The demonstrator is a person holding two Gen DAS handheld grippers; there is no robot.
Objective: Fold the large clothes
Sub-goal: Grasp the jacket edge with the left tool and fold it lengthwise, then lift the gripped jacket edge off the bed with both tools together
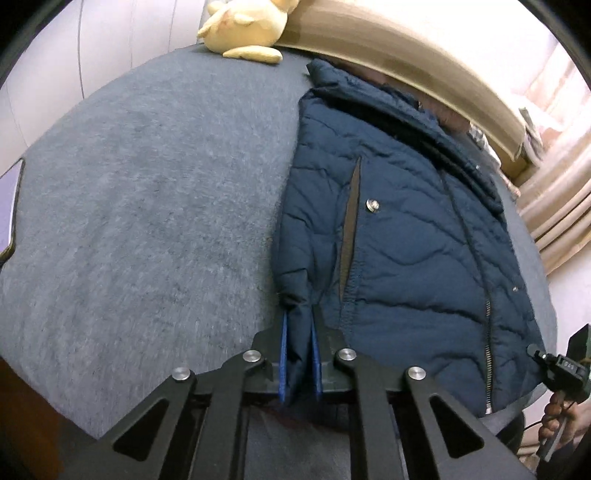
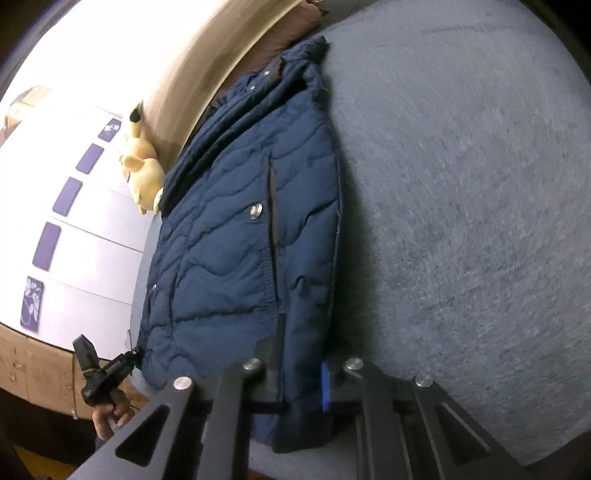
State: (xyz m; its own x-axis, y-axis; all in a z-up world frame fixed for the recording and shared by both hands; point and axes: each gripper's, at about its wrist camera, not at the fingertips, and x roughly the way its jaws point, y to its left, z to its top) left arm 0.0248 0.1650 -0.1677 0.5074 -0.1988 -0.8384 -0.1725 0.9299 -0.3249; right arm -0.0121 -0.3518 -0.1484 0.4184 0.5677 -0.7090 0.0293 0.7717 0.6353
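Note:
A navy quilted jacket [image 1: 406, 229] lies on a grey-blue bed cover [image 1: 147, 206], its collar toward the headboard. My left gripper [image 1: 299, 332] is shut on the jacket's near left hem corner, blue pads pinching a fold of cloth. In the right wrist view the same jacket [image 2: 240, 229] lies left of centre, and my right gripper [image 2: 299, 354] is shut on its near right hem corner, the fabric bunched between the fingers. At the right edge of the left wrist view the right gripper [image 1: 546, 360] shows in a hand. The left gripper [image 2: 129, 360] shows likewise in the right wrist view.
A yellow plush toy [image 1: 247, 29] sits by the beige headboard [image 1: 424, 62]. Wide bare cover spreads left of the jacket in the left view and to its right [image 2: 461, 221] in the other. White wardrobe doors [image 2: 74, 221] and curtains [image 1: 554, 206] flank the bed.

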